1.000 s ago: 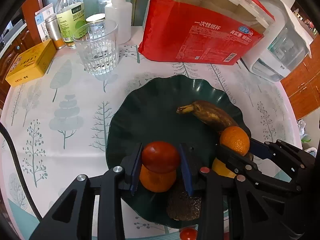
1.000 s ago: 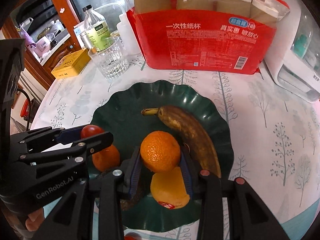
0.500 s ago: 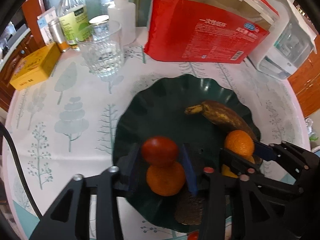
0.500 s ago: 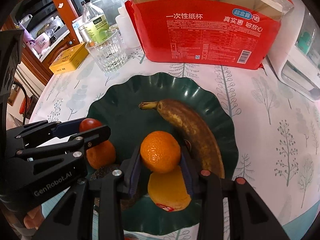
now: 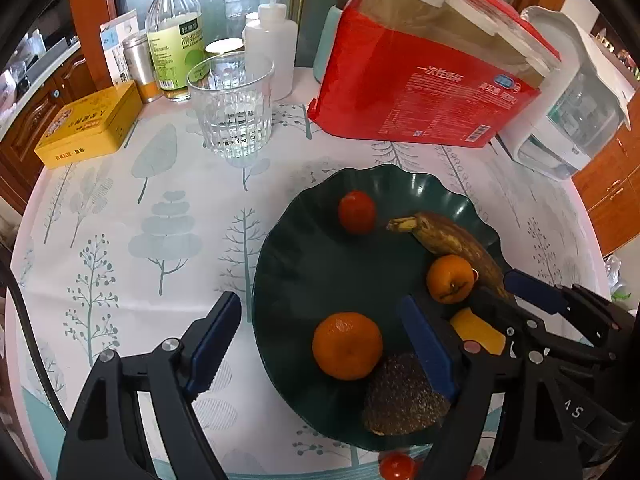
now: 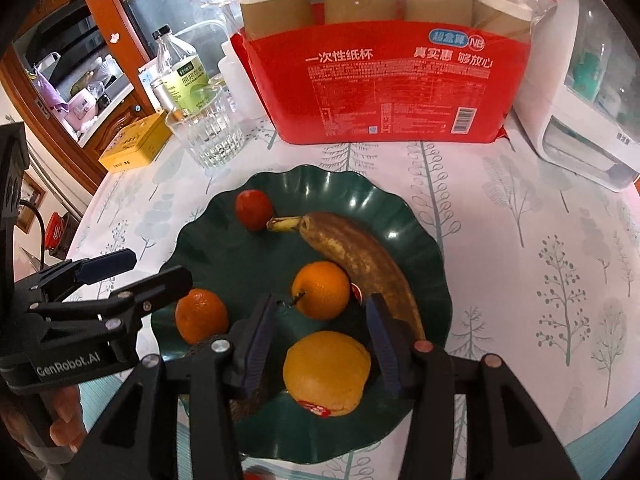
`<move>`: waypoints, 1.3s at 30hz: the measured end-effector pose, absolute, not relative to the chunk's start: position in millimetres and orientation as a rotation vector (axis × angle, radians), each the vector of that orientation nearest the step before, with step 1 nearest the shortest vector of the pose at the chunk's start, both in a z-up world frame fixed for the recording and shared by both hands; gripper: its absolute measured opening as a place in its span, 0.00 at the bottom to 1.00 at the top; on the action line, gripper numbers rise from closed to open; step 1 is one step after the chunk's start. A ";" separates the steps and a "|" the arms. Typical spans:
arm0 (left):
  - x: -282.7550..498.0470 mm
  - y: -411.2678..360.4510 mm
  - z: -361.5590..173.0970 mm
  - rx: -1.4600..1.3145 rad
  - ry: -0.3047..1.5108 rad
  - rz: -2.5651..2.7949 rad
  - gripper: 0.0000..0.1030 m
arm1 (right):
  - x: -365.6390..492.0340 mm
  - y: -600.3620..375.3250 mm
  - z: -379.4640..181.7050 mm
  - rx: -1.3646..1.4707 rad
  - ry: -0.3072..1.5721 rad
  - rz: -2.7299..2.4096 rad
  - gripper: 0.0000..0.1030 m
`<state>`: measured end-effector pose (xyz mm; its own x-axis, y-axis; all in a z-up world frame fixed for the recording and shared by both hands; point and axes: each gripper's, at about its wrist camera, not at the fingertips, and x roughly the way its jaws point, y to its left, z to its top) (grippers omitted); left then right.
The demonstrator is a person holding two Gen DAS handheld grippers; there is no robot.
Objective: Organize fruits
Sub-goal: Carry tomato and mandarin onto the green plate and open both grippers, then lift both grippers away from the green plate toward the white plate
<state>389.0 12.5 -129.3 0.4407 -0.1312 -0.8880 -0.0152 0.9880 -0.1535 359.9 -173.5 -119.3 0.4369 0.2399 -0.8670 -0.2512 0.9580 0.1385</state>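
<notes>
A dark green wavy plate (image 5: pixel 320 272) (image 6: pixel 224 264) holds a brown banana (image 5: pixel 452 248) (image 6: pixel 360 256), a red tomato (image 5: pixel 357 212) (image 6: pixel 254 209) by the banana's stem, a mandarin (image 5: pixel 347 346) (image 6: pixel 201 315), a stemmed orange (image 5: pixel 450 279) (image 6: pixel 320 290), a yellow fruit (image 5: pixel 476 334) (image 6: pixel 326 376) and a dark avocado (image 5: pixel 404 400). My left gripper (image 5: pixel 320 344) (image 6: pixel 132 276) is opening wide. The mandarin lies between its jaws, untouched. My right gripper (image 6: pixel 320 340) (image 5: pixel 480 300) is also opening, above the yellow fruit. The orange sits free just ahead of its pads.
A red bag of paper cups (image 6: pixel 400 80) stands behind the plate, a ribbed glass (image 5: pixel 232 108), a yellow tin (image 5: pixel 88 124) and bottles at the back left, a white appliance (image 6: pixel 580 120) at the right. A small cherry tomato (image 5: pixel 396 465) lies on the tablecloth by the plate's near rim.
The left jaws spread apart and let the tomato go; it rolled off the mandarin to the plate's far side. The right jaws parted from the orange, which now rests beside the banana.
</notes>
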 end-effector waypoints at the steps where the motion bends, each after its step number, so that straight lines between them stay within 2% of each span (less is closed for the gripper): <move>1: 387.6 11.8 -127.8 -0.145 1.111 -0.074 0.79 | 359.0 -173.4 -117.8 -0.016 1.073 0.303 0.46; 20: 336.4 5.7 -53.4 -0.101 1.028 -0.088 0.79 | 316.2 -178.1 -51.3 -0.020 0.985 0.303 0.46; 29: 292.5 -7.0 -13.9 -0.083 0.986 -0.109 0.79 | 268.7 -188.8 -20.2 -0.027 0.957 0.291 0.46; 39: 241.5 -29.9 6.4 -0.068 0.935 -0.160 0.79 | 203.1 -220.5 4.5 -0.013 0.919 0.270 0.46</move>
<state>241.5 -29.9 6.4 0.5827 -0.1666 -0.7954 0.1080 0.9860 -0.1274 203.1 -220.5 4.5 0.5752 0.2249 -0.7865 -0.2359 0.9662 0.1038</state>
